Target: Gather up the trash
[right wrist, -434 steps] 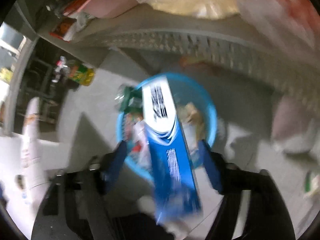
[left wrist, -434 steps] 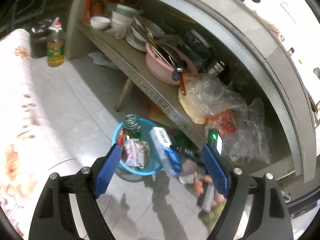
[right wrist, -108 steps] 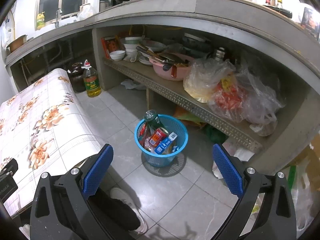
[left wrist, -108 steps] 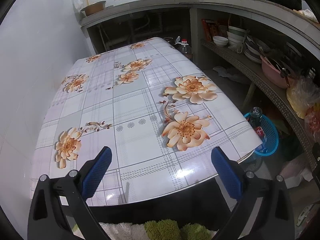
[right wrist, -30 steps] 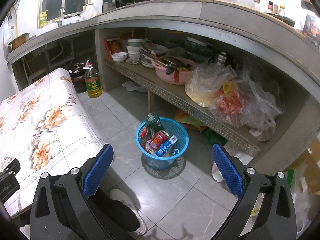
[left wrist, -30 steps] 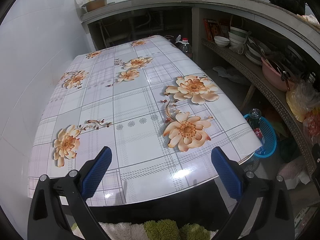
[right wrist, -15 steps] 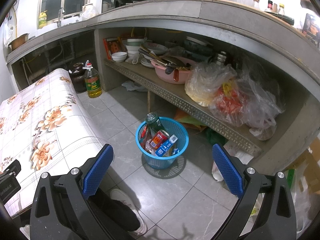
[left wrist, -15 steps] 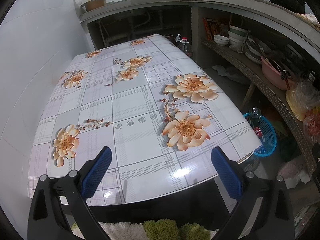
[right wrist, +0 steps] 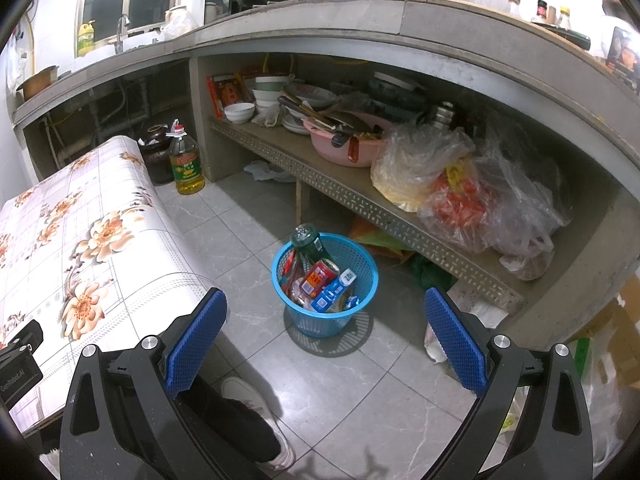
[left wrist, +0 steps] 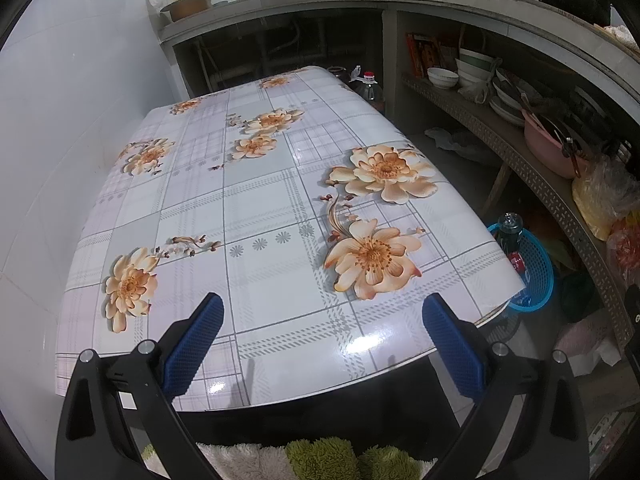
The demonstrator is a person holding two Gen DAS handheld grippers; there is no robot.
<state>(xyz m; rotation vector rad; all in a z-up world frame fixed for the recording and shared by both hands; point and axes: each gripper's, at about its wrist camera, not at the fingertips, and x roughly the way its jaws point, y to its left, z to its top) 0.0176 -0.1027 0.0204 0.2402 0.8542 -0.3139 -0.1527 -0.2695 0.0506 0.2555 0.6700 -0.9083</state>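
Observation:
A blue mesh trash basket (right wrist: 362,304) stands on the tiled floor under the shelf. It holds a green bottle (right wrist: 307,242), a red can (right wrist: 319,276), a blue-and-white box (right wrist: 335,290) and wrappers. The basket also shows in the left wrist view (left wrist: 538,280), past the table's right edge. My right gripper (right wrist: 322,340) is open and empty, held above the floor in front of the basket. My left gripper (left wrist: 320,340) is open and empty over the near edge of the flowered table (left wrist: 256,216). No trash shows on the tabletop.
A long shelf (right wrist: 328,182) holds a pink basin (right wrist: 340,146), bowls, dishes and plastic bags (right wrist: 460,184). An oil bottle (right wrist: 186,162) and a dark jar stand on the floor by the table's far end. My leg and white shoe (right wrist: 256,420) are below the right gripper.
Nothing has visibly changed over the last second. 14.5 s ago my right gripper held the blue-and-white box over the basket; the box now lies in it and both grippers are back by the table.

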